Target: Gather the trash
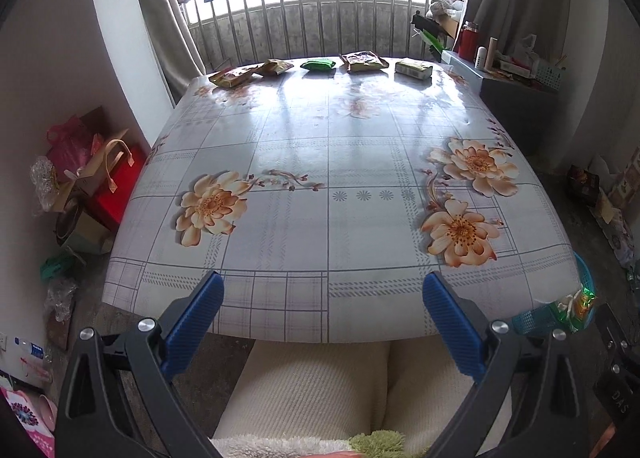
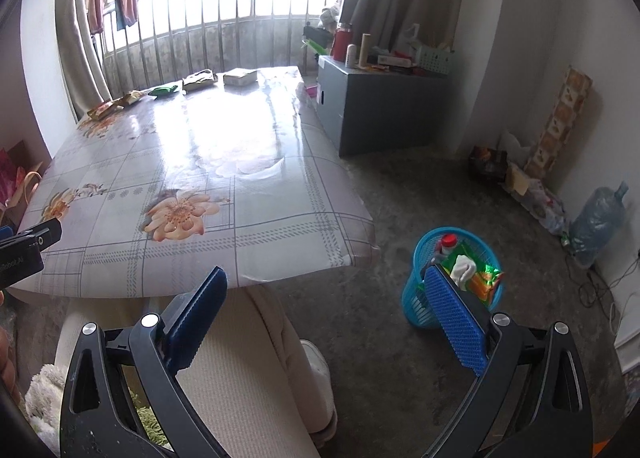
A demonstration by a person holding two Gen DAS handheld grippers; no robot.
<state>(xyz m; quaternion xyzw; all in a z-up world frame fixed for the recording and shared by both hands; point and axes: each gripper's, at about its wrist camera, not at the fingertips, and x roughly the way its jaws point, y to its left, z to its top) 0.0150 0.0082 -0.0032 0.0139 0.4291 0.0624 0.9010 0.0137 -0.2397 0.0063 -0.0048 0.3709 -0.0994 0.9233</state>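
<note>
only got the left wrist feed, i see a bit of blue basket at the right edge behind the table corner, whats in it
Observer: The right wrist view shows the whole blue basket on the floor, already holding a red-capped bottle, a white crumpled piece and a green foil wrapper.
Operator: is the right gripper carrying anything
Observer: No, the right gripper is open, nothing between its fingers.
Operator: anything else on the floor that side
Observer: A large clear water jug lies against the far wall, beyond the basket.
</note>
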